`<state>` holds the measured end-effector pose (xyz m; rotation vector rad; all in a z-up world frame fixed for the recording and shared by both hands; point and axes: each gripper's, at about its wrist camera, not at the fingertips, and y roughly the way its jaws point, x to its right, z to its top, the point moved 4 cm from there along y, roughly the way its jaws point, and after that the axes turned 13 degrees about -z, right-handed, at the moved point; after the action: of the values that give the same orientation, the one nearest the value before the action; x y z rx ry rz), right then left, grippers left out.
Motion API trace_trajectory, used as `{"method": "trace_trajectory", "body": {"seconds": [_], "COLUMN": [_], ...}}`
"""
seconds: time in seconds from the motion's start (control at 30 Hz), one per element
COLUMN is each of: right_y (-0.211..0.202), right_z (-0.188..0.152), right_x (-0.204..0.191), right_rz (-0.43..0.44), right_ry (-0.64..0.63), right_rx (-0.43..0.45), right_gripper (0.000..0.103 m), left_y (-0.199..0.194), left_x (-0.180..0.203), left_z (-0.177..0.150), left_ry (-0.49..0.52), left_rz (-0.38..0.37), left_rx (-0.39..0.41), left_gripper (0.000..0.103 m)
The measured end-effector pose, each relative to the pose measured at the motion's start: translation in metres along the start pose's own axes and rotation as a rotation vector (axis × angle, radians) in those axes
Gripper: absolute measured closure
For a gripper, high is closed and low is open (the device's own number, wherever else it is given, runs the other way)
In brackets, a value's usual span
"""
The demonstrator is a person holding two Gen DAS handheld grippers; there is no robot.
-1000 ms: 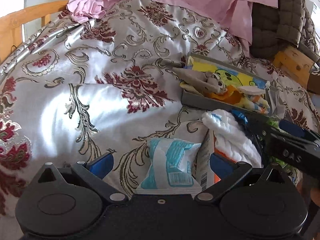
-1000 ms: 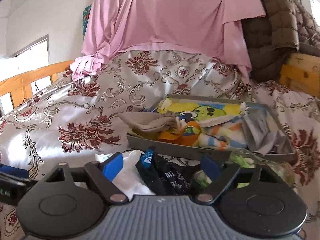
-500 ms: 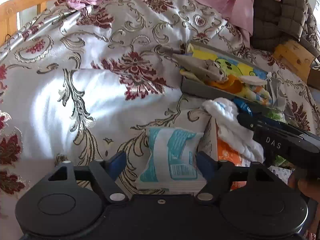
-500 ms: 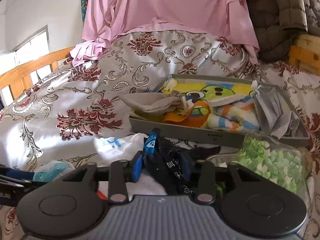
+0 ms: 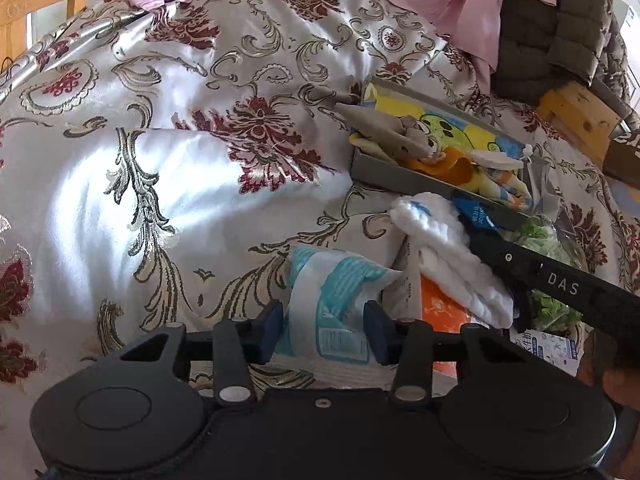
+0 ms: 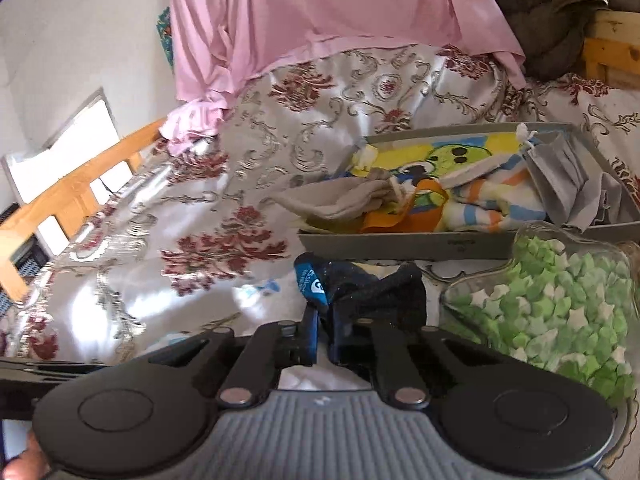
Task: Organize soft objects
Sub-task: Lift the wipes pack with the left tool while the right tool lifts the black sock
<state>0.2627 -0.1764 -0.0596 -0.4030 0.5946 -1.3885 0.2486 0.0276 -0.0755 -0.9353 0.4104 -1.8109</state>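
A white-and-teal soft packet (image 5: 332,300) lies on the patterned bedspread. My left gripper (image 5: 324,334) has it between its blue pads; the jaws are closing and both pads touch its sides. A dark sock with a blue label (image 6: 360,288) is pinched in my right gripper (image 6: 324,338), whose jaws stand almost together. Just beyond it a grey tray (image 6: 440,244) holds a grey cloth (image 6: 344,200), a striped towel (image 6: 480,204) and a grey mask (image 6: 568,176). In the left wrist view a white fluffy cloth (image 5: 448,248) lies to the right of the packet.
A glass dish of green and white paper stars (image 6: 560,304) sits right of the sock. An orange package (image 5: 440,304) lies under the white cloth. A pink sheet (image 6: 320,20) and a brown quilted jacket (image 5: 560,32) hang at the back. A wooden bed rail (image 6: 80,188) runs on the left.
Both grippers' jaws have come together, the left onto the packet and the right onto the dark sock. The right wrist view has rolled and the sock has bunched up.
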Motion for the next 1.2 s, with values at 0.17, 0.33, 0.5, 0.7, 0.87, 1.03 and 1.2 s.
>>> {"method": "trace_trajectory", "body": {"seconds": [0.17,0.33,0.5,0.7,0.87,1.03,1.2], "right_y": [-0.022,-0.047,-0.07,-0.071,-0.052,-0.043,-0.051], "right_z": [-0.003,-0.006,-0.01,-0.012,-0.02,-0.029,-0.031], "right_x": [-0.007,-0.009,-0.004,0.008,0.016,0.013,-0.004], "right_rz": [0.051,0.127,0.222,0.222,0.138,0.118,0.119], "right_ry": [-0.001,0.038,0.142,0.199,0.19,0.156,0.008], "right_rx": [0.004,0.0,-0.039,-0.058,-0.075,-0.112,-0.092], "right_gripper": [0.096,0.096,0.096,0.096,0.096,0.084,0.038], "left_y": [-0.004,-0.012,-0.032,-0.052,-0.042,-0.03,-0.029], "left_x": [0.004,0.008,0.012,0.018,0.023,0.022,0.022], "left_z": [0.0,-0.001,-0.005,-0.015,-0.024,-0.027,-0.026], "left_ry": [0.014,0.02,0.004,-0.045,0.0,0.028,0.037], "left_rz": [-0.016,-0.022,-0.032,-0.078,-0.057,-0.05,-0.049], "left_rx": [0.024,0.039,0.054,0.024,-0.027,-0.058,-0.057], "left_gripper": [0.061,0.061,0.061,0.061,0.061,0.06,0.06]}}
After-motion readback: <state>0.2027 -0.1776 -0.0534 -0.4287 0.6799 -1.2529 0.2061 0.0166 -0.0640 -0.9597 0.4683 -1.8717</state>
